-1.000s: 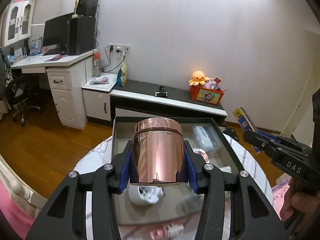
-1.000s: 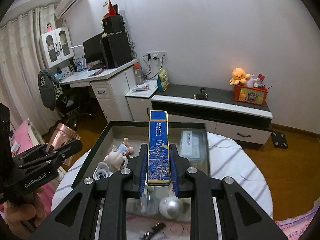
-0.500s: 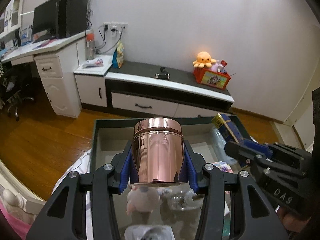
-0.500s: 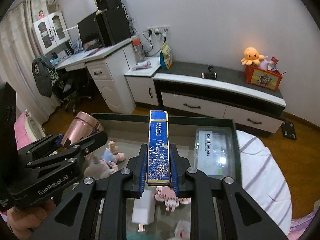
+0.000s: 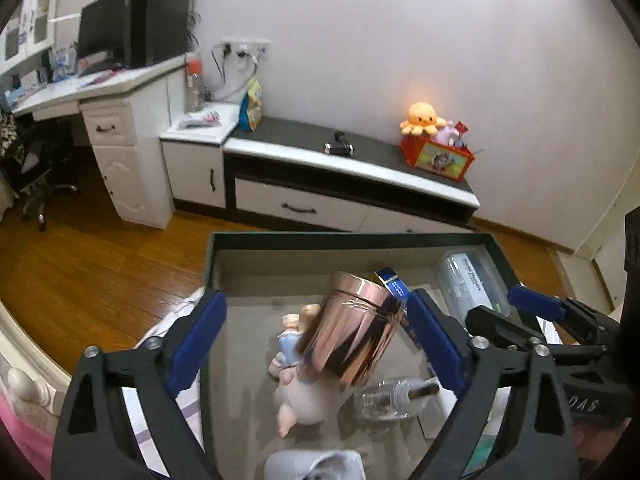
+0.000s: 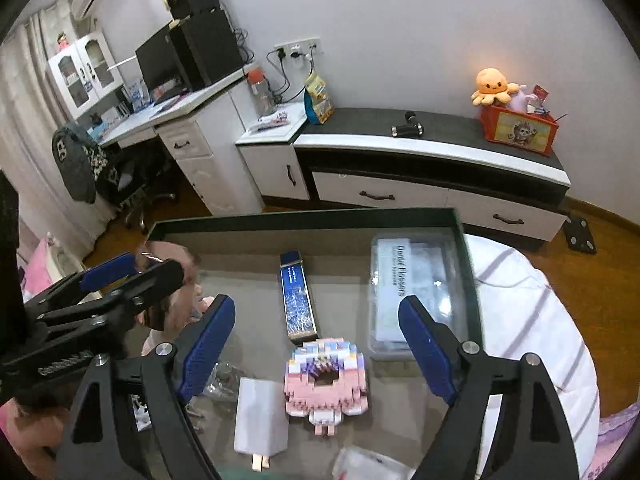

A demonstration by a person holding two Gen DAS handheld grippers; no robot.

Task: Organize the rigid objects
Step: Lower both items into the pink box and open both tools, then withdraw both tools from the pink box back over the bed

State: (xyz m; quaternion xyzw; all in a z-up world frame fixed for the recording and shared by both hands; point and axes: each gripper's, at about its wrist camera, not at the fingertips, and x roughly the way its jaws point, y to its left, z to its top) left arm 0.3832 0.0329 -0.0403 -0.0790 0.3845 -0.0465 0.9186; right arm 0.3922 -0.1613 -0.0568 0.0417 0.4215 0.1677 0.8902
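A dark green open box [image 5: 344, 238] [image 6: 304, 216] holds several items. My left gripper [image 5: 316, 340] is open above it; the rose-gold tin [image 5: 352, 336] sits tilted between its jaws, apart from both pads, leaning on a doll figurine [image 5: 298, 384]. My right gripper [image 6: 316, 344] is open above the box. The blue and gold slim box [image 6: 297, 296] lies flat on the box floor beyond it; its top end shows behind the tin [image 5: 390, 280]. The tin's edge shows at left in the right wrist view [image 6: 160, 252].
In the box also lie a clear dental-floss case [image 6: 412, 292], a pink block donut [image 6: 326, 380], a white plug [image 6: 262, 416] and a clear bottle [image 5: 394, 396]. The box rests on a white round table [image 6: 532, 320]. A low cabinet [image 6: 432, 160] stands behind.
Both grippers have opened. The tin has dropped from the left jaws and tipped over. The blue slim box has left the right jaws and lies in the green box.
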